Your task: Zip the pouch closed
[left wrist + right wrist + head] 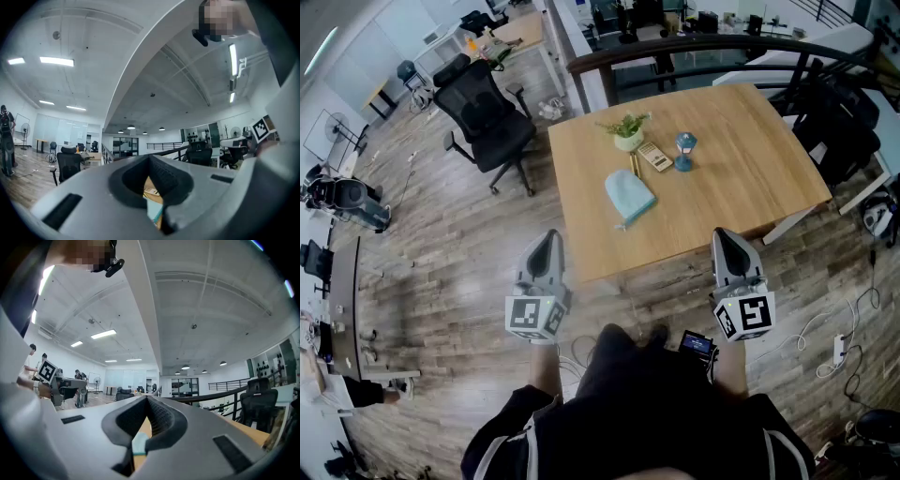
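The light blue pouch (630, 197) lies flat on the wooden table (750, 178), near the middle of its front half. Both grippers hang level in front of the table's near edge, apart from the pouch. The left gripper (548, 238) is shut with nothing in it, and so is the right gripper (727, 236). In the left gripper view the jaws (150, 161) meet, and a sliver of the pouch (153, 212) shows beneath them. The right gripper view shows its jaws (148, 401) closed too, with the pouch (139, 444) seen low between them.
On the table behind the pouch stand a small potted plant (627, 131), a tan flat box (654, 156) and a small blue lantern-like object (684, 150). A black office chair (485, 117) stands left of the table, a dark railing (694, 47) behind it, cables (836, 347) on the floor at right.
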